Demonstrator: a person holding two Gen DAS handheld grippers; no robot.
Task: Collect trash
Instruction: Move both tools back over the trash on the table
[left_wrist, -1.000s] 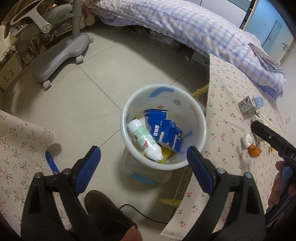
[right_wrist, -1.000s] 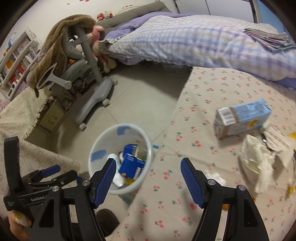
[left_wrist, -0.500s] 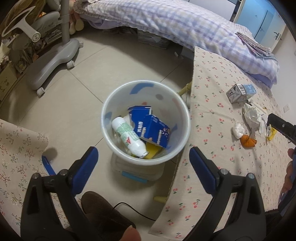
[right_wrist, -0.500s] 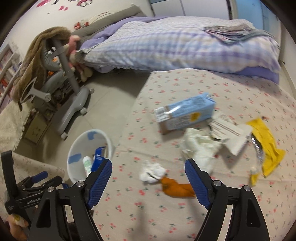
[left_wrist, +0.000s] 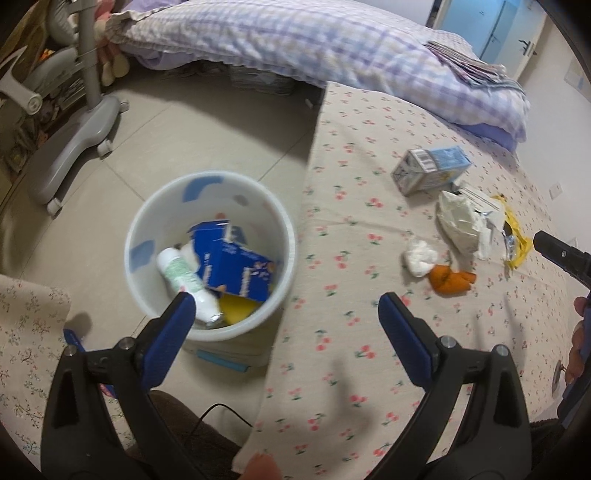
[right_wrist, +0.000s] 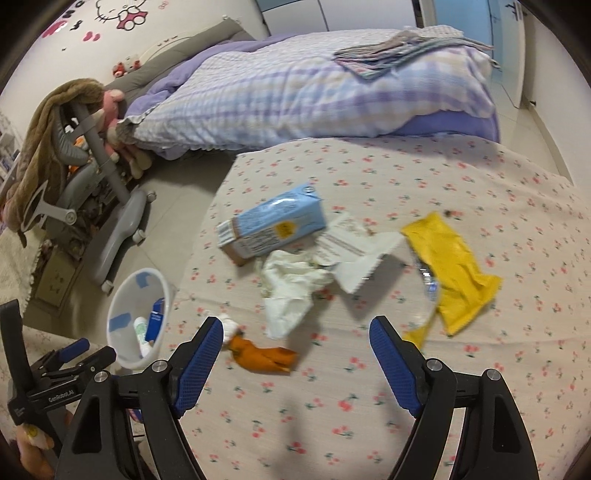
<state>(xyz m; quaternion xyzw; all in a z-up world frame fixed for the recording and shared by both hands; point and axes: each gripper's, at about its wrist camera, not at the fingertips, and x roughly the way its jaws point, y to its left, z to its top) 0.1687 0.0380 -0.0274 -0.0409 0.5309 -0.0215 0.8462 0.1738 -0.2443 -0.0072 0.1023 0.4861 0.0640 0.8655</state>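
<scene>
Left wrist view: the left gripper (left_wrist: 286, 314) stands with its jaws wide apart and nothing between them, hanging over the edge where the floral tablecloth (left_wrist: 369, 122) meets the white bin (left_wrist: 147, 229). Inside the bin lie a blue carton (left_wrist: 236, 266), a white bottle (left_wrist: 181, 275) and something yellow (left_wrist: 236, 314) that is mostly buried and blurred; the near left finger covers the bottle's lower end. On the cloth sit a light blue milk carton (left_wrist: 432, 168), crumpled white paper (left_wrist: 458, 221), a small white wad (left_wrist: 419, 254) touching an orange peel (left_wrist: 448, 280), and a yellow wrapper (left_wrist: 515, 240) half hidden behind the paper and the black tip of the other tool. A shoe (left_wrist: 184, 428) and a thin cable show below, cut off by the frame.

Right wrist view: the right gripper (right_wrist: 295, 332) is spread wide and empty above the cloth, with the peel (right_wrist: 264, 356) just ahead of its left finger, the wad (right_wrist: 231, 325) partly hidden behind that finger. The milk carton (right_wrist: 273, 223), paper (right_wrist: 291, 288), a torn white packet (right_wrist: 354, 254) and the yellow wrapper (right_wrist: 447, 269) are smeared by blur, so print is unreadable. The bin (right_wrist: 122, 295) sits left, its contents barely visible.
</scene>
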